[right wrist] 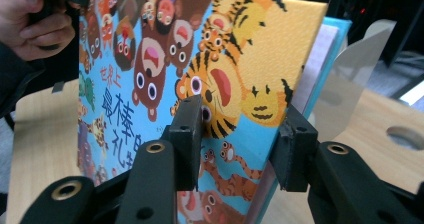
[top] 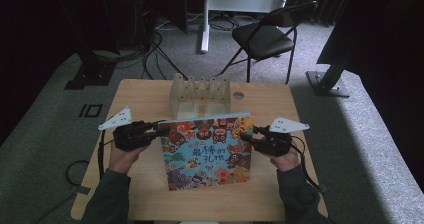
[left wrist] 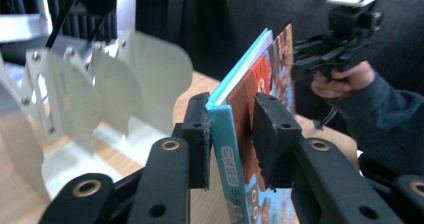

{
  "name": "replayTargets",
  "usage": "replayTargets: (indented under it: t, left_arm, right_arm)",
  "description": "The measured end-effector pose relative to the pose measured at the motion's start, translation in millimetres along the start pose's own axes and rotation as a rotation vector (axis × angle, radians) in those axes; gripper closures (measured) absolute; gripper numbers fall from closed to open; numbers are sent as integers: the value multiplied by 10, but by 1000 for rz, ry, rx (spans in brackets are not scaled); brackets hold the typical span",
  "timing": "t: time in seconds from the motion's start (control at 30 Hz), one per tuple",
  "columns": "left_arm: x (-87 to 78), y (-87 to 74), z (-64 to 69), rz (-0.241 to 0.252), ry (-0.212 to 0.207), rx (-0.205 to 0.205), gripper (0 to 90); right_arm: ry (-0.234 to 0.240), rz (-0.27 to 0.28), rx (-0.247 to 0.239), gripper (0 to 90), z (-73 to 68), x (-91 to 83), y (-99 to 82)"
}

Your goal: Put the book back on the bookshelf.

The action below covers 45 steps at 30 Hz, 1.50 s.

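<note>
Your left gripper [left wrist: 230,134] has its jaws straddling the spine edge of the picture book [top: 207,151]. One pad sits right against the back cover, the other looks just shy of the front, so I'd call it barely clamped, or not quite. Your right gripper [right wrist: 240,146] is around the opposite edge with the jaws apart: the far pad isn't clearly on the book, so it's steadying more than gripping.

The book itself is tipped up between the two, far edge raised off the tabletop [top: 145,96], cover facing you. Right behind it stands the clear divider rack [top: 200,94], so my guess is you're mid-lift, getting the book upright to drop it into a slot. For the next move I'd firm up both grips first, then carry it over and line the bottom edge up with a gap between the dividers.

Around that it's a light wooden tabletop with a round hole near the far right, grey carpet, cables, and a black folding chair [top: 265,36] behind.
</note>
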State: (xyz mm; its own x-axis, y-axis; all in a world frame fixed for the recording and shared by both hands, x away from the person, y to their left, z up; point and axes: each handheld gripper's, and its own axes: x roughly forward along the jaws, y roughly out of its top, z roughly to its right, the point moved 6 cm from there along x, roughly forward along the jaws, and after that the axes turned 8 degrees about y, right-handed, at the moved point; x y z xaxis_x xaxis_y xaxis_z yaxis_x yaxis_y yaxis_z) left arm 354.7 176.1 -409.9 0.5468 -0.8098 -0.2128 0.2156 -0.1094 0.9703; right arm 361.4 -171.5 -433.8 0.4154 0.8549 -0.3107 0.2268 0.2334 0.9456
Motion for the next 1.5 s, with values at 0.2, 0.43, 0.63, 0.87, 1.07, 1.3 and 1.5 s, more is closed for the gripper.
replayTargets:
  t: [0.2,0.43,0.63,0.87,1.07,1.3,1.5]
  left_arm:
    - [-60,130,111,24,21,92,745]
    - [-70,116,135,52,38,132,734]
    - [-55,72,159,55,-3,109,657]
    - [-64,87,175,82,-2,108,636]
    - [-54,106,203,95,0,114,626]
    - [-39,135,234,117,9,126,632]
    - [-37,105,227,114,8,132,685]
  right_arm:
    - [-37,33,-40,622,4,-40,74]
    - [-63,44,-62,614,15,-23,72]
    - [-50,40,-72,611,-15,-50,53]
    - [-41,51,-61,608,-5,-64,27]
    - [-37,54,-52,605,14,-83,-11]
    - [-37,56,-43,604,31,-125,-46]
    - [-36,57,-36,598,39,-147,-70]
